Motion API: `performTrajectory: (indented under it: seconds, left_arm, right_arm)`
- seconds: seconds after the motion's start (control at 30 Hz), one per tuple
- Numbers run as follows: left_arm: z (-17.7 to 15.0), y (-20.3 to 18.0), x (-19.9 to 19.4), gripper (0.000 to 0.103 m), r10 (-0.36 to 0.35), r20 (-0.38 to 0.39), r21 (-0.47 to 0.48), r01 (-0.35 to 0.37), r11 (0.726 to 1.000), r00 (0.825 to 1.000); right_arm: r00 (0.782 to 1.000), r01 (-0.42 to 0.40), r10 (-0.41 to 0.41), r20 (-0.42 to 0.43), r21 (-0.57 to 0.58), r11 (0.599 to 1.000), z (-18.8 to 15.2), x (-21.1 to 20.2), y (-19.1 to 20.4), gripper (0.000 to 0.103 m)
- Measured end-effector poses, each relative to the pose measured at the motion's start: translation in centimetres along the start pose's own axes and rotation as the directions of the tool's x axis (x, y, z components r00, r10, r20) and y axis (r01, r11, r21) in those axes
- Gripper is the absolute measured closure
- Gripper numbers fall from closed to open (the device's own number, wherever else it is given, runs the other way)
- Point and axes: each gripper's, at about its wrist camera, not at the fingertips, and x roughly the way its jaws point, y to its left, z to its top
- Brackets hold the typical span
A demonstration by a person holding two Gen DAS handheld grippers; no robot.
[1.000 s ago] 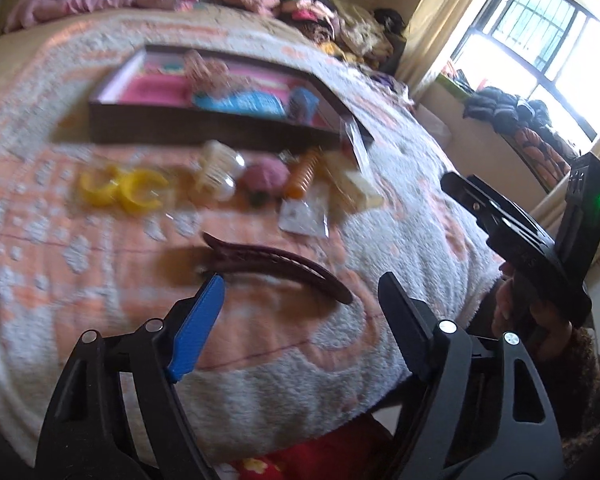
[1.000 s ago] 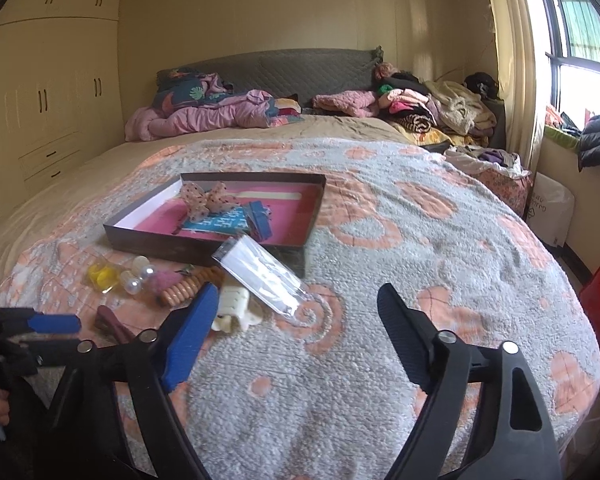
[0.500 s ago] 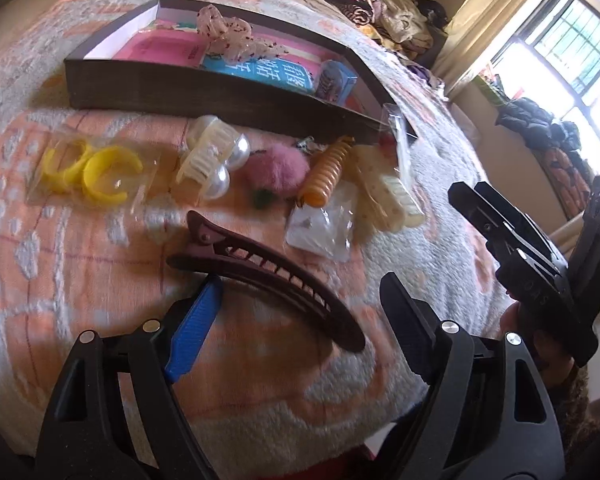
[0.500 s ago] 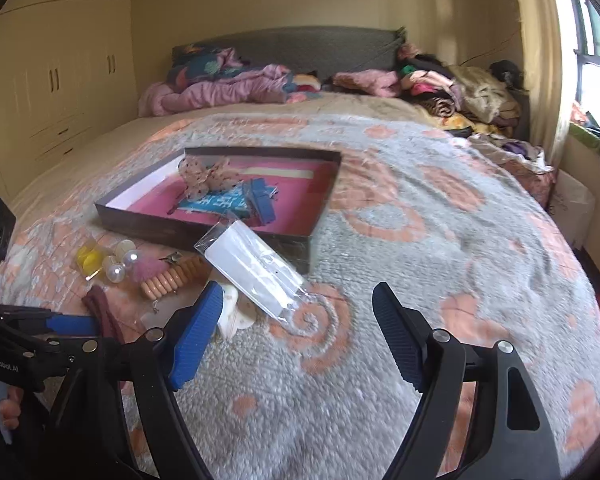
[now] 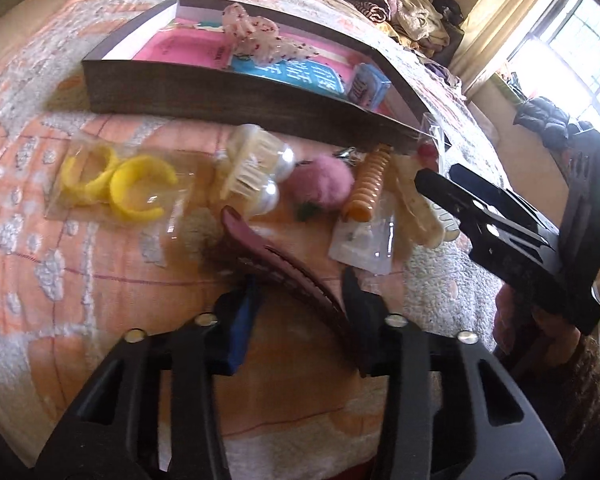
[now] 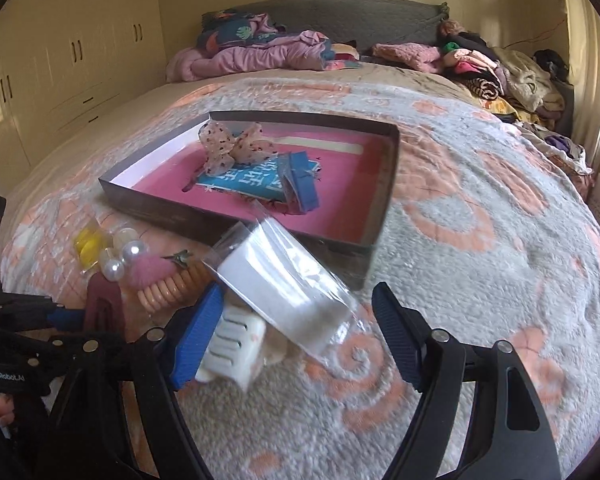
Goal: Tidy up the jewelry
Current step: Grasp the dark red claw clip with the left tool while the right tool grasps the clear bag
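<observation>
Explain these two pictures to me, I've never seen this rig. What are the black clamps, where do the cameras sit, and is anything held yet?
No robot here: a person holds a two-finger clamp in each hand, and each clamp carries a wide-angle camera that looks along its fingers. So each picture shows that camera's own fingers at the bottom.

Left view: the left gripper has just been closing, and its fingers appear to pinch the maroon hair clip.

Right view: the right gripper has also been closing but is open. A clear packet and a white claw clip lie between its fingers, ungripped.

On the blanket lie yellow bangles, a pink pompom and an orange spiral tie, in front of a shallow box.
</observation>
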Motion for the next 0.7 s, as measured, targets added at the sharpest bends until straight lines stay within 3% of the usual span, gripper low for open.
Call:
performTrajectory:
  seconds: [0.33,0.7]
  left_arm:
    - [-1.4,1.3,-1.7,0.091,-0.071,0.010,-0.002,0.071,0.997,0.997]
    - [-2.8,1.2,-3.7,0.099,-0.066,0.042,0.071,0.062,0.995,0.997]
  right_arm:
    - [0.998,0.040,-0.040,0.053,-0.012,0.999,0.5,-0.7,0.4,0.071]
    - [0.986,0.113,-0.122,0.111,0.085,0.990,-0.5,-3.9,-1.3,0.083]
